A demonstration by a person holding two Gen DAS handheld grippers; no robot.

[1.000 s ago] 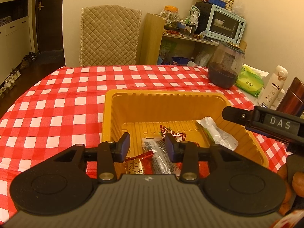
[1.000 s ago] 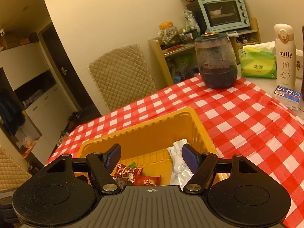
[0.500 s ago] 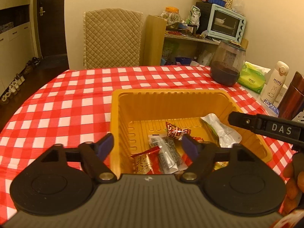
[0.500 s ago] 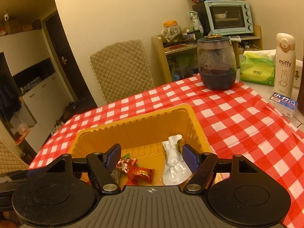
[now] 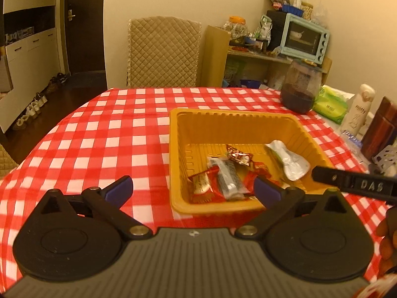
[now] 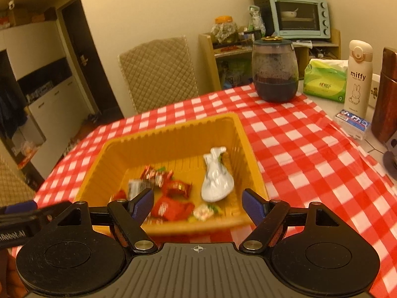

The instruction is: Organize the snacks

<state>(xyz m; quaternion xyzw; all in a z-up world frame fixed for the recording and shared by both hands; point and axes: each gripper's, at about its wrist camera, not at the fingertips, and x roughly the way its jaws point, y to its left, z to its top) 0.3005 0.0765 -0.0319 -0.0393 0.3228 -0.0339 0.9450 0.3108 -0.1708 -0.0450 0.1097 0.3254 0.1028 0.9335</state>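
Observation:
A yellow plastic tray stands on the red-checked tablecloth. In it lie several snack packets: red wrappers, a clear dark-filled packet and a silver pouch. My left gripper is open and empty, held above the tray's near left corner. My right gripper is open and empty above the tray's near rim; the silver pouch and red wrappers show between its fingers. The right gripper's finger shows at the right of the left wrist view.
A dark glass jar, a green tissue pack, a white miffy bottle, a small blue-white box and a brown container stand at the table's far right. A quilted chair and a cluttered shelf with a toaster oven are behind.
My left gripper has opened wide, let go of the snack packet in the tray, and pulled back and up. My right gripper has also drawn back from the tray, still open.

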